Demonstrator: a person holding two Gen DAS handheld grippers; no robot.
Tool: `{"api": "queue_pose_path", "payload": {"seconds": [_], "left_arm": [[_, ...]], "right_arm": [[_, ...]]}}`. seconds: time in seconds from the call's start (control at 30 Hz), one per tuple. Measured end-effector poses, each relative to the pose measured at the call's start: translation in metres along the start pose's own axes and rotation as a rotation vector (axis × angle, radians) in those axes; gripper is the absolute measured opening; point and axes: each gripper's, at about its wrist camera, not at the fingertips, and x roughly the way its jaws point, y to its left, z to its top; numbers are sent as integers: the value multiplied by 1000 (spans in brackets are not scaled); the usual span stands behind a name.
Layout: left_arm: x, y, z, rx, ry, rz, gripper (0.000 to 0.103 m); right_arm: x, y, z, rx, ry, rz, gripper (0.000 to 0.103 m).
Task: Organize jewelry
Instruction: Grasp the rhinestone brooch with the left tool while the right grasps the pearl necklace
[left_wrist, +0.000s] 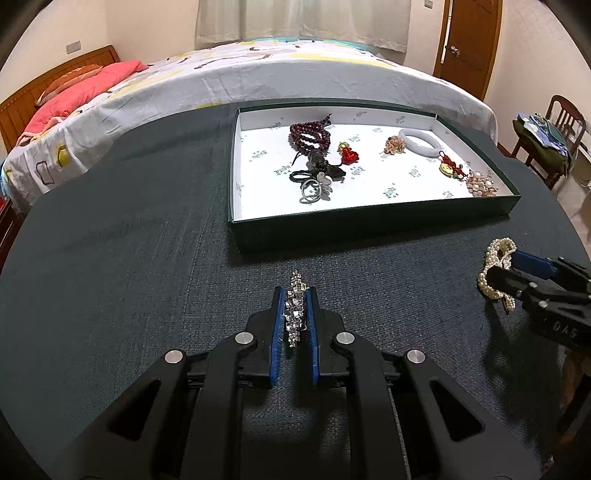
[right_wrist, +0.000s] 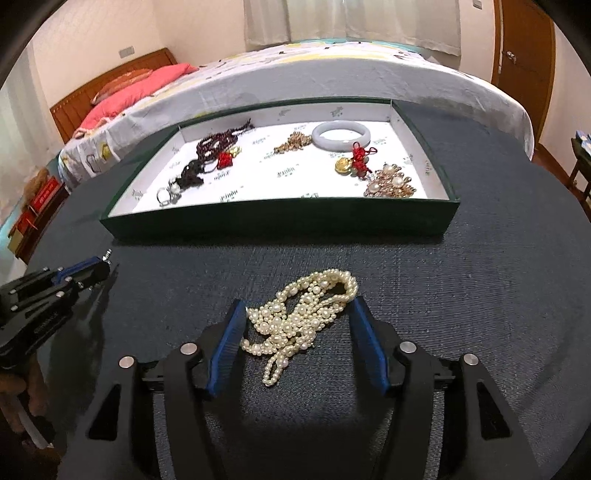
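My left gripper (left_wrist: 294, 291) is shut on a long silver rhinestone clip (left_wrist: 295, 314), just above the dark table cloth (left_wrist: 129, 240). A tangled pearl necklace (right_wrist: 295, 321) lies on the cloth between the blue pads of my right gripper (right_wrist: 297, 304), whose jaws stand wide on either side of the pile. In the left wrist view the right gripper (left_wrist: 506, 264) and the pearls (left_wrist: 496, 251) sit at the right edge. The green tray (left_wrist: 369, 216) with a white lining holds dark red beads (left_wrist: 308, 134), a white bangle (left_wrist: 421, 142), a pearl brooch (left_wrist: 482, 182) and rings (left_wrist: 314, 190).
The tray (right_wrist: 280, 218) stands behind both grippers, its near wall facing them. My left gripper (right_wrist: 99, 266) shows at the far left of the right wrist view. Beyond the round table is a bed (left_wrist: 258, 74); a wooden chair (left_wrist: 554, 140) stands at the right.
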Motion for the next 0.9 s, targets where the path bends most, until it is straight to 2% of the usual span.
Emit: {"api": "queue_pose_path", "payload": {"seconds": [0.3,0.73,0.9], "left_arm": [[3,3,-3,-8,12,-5,12],[6,3,-4,-10,21,-7,12],[6,3,-4,-10,22,-8,12]], "right_arm": [[3,-2,3,-4,-4,5,57],[0,0,0,-70,9,27,25],[-2,-2,-2,-85,14,21,18]]}}
